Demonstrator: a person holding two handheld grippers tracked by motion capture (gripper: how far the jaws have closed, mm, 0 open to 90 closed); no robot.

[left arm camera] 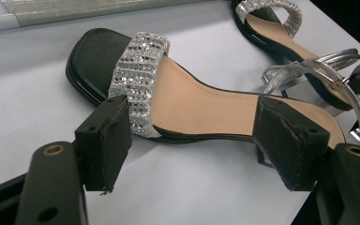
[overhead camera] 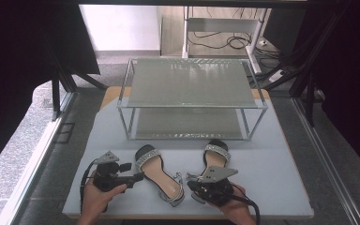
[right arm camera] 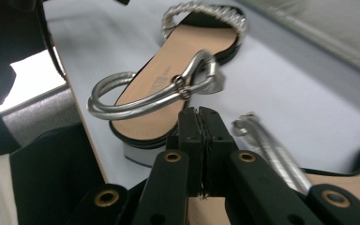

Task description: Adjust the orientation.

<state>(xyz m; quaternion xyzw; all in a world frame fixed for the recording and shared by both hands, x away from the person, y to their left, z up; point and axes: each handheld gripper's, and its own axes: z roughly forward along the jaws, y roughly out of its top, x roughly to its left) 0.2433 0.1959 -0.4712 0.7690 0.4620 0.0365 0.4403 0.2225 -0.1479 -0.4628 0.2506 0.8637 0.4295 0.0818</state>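
Two black block-heeled sandals with rhinestone toe bands (overhead camera: 157,171) look light and stiff-soled, best gripped mid-sole, as the left gripper (left arm camera: 192,140) is held agape around one and the right gripper (right arm camera: 200,140) is pressed together, empty.

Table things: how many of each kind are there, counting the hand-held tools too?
Sandals: 2, left sandal and right sandal
Two-tier metal rack: 1
Hand-held grippers: 2, left gripper and right gripper
Total: 5

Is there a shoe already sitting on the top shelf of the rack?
No, the top shelf of the rack is bare, and both sandals lie on the table before it.
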